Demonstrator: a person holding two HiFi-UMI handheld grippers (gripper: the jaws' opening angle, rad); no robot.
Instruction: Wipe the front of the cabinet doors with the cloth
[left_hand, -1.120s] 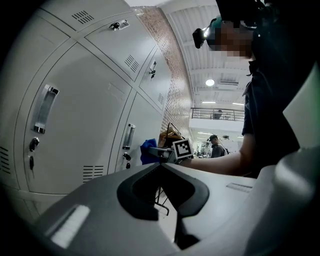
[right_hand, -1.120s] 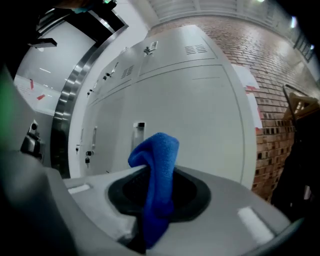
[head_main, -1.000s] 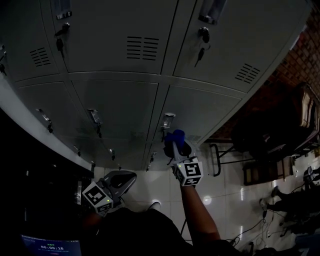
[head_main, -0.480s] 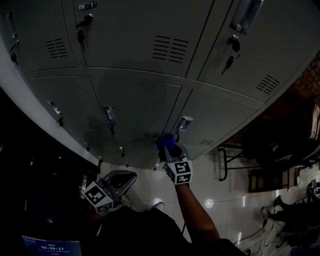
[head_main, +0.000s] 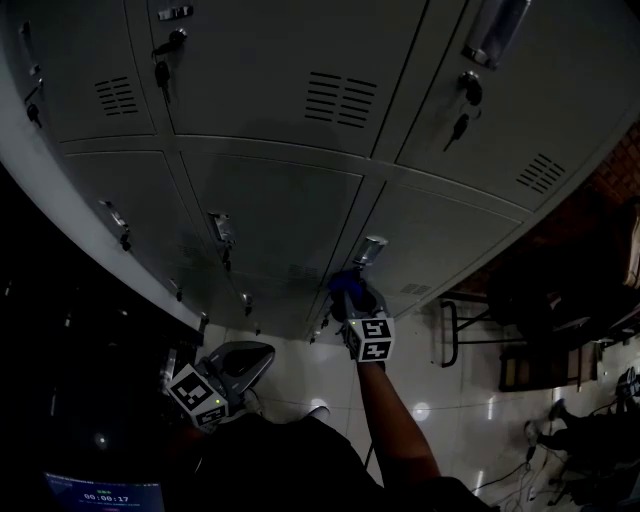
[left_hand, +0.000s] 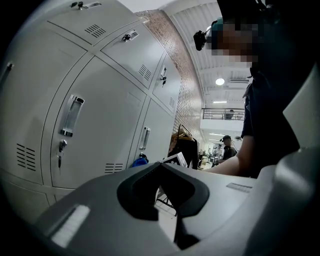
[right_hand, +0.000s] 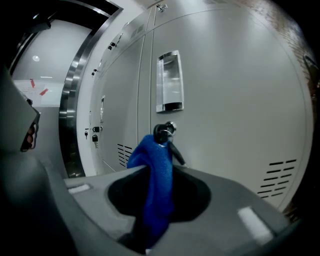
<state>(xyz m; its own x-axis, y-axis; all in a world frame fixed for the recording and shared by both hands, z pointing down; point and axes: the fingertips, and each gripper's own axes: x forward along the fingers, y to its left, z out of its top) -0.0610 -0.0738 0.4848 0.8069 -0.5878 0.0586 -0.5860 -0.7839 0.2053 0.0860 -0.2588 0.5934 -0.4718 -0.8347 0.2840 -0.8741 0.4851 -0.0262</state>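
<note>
R gripper (head_main: 355, 303) — clenched on blue cloth (right_hand: 156, 185) | cloth hangs between jaws, its top just beside key lock (right_hand: 164, 132) on lower cabinet door (right_hand: 225, 100) | L gripper (head_main: 250, 357) — clenched, empty, low, apart from doors

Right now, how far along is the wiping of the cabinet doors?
Done: no door shows wipe marks, so I cannot tell. In hand: the right gripper is shut on the blue cloth, held up by the lock of one lower door; contact is unclear. The left gripper hangs low, shut and empty. Left: probably the other doors.
</note>
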